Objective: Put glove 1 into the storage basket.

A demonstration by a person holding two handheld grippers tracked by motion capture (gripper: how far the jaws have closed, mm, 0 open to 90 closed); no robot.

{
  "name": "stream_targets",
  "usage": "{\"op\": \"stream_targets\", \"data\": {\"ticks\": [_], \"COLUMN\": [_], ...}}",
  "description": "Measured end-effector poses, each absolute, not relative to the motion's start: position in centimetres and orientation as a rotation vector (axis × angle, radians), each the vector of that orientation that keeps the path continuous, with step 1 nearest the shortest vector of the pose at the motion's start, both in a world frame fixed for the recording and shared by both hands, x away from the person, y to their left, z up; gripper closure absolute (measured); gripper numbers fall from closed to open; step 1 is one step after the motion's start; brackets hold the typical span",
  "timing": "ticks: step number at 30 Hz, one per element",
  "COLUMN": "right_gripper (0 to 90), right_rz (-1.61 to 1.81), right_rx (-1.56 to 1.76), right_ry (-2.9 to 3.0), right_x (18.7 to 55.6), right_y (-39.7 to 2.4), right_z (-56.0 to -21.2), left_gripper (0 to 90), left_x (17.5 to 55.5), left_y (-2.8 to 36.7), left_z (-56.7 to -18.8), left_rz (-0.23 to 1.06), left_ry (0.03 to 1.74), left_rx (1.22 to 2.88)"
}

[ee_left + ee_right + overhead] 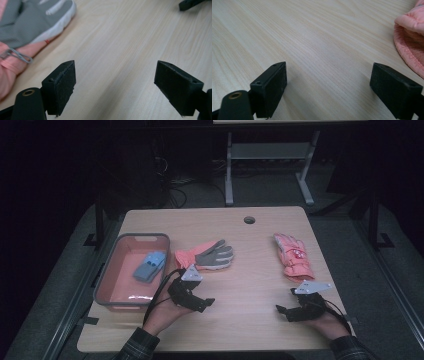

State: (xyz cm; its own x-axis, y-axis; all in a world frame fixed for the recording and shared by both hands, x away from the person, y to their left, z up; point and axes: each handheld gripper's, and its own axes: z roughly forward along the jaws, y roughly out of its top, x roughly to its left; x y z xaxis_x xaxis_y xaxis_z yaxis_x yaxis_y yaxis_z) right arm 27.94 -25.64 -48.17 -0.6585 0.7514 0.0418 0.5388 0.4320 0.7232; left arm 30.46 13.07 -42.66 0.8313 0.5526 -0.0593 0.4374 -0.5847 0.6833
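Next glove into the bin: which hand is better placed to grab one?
Left, probably. The left gripper sits open just below the grey-and-orange glove, which lies beside the bin. The right gripper, also open, is near the pink glove but far across the table from the bin.

The room around the table (260,320) is nearly black, while the wooden top is lit evenly from above. A small glare streak sits on the floor of the bin (131,296). In both gripper views the grain is sharp farther off (the near jaws go soft), and the shadows under them are faint and blurry.
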Motion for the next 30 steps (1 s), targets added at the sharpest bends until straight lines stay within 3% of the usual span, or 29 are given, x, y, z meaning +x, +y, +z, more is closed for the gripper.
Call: {"op": "stream_targets", "data": {"ticks": [4,7,17,30], "right_gripper": [13.8,13.8,13.8,13.7], "right_rz": [1.056,1.057,1.055,1.057], "right_rx": [1.109,1.105,1.102,1.098], "right_ry": [2.404,2.406,2.409,2.412], "right_x": [27.9,27.9,27.8,27.8], "right_y": [-25.7,-25.7,-25.8,-25.8], "right_z": [-48.2,-48.2,-48.2,-48.2], "left_gripper": [17.3,27.2,89.6,89.7], "left_x": [30.6,31.2,35.4,41.1], "left_y": [12.8,12.6,12.2,11.8], "left_z": [-43.4,-43.1,-42.2,-42.3], "left_rz": [0.228,0.259,0.341,0.426], "left_ry": [0.723,0.739,0.853,0.984], "left_rx": [2.288,2.272,2.229,2.172]}}
